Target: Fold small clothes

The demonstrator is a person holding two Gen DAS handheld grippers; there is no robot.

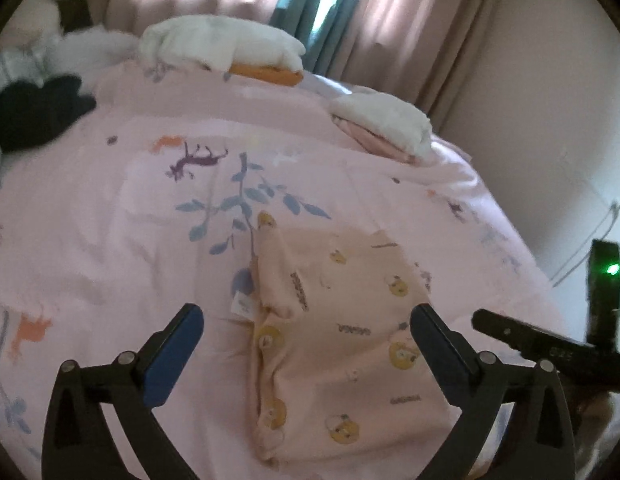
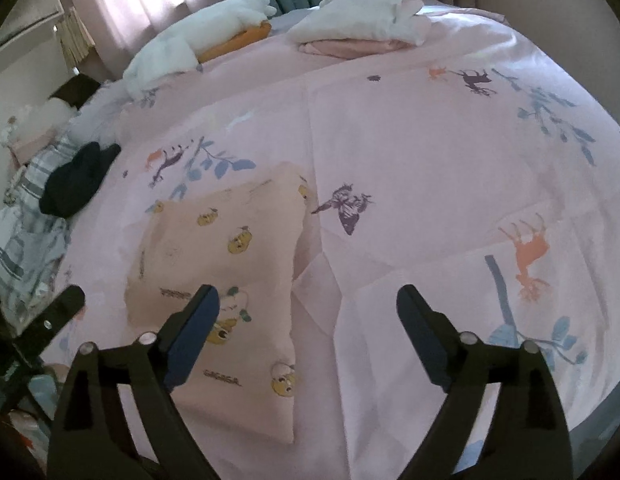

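Note:
A small peach garment (image 1: 342, 344) with yellow cartoon prints lies folded flat on the pink bed cover; it also shows in the right wrist view (image 2: 222, 276). My left gripper (image 1: 306, 316) is open and empty, hovering above the garment with its jaws spread across it. My right gripper (image 2: 308, 296) is open and empty, above the garment's right edge and the bare cover. The right gripper's body also shows at the right edge of the left wrist view (image 1: 550, 344).
The pink printed bed cover (image 2: 430, 160) fills both views. Folded white and pink stacks (image 2: 362, 24) and a white and orange stack (image 2: 230, 28) lie at the far side. A black garment (image 2: 78, 184) and striped clothes (image 2: 26, 248) lie at the left. Curtains hang behind.

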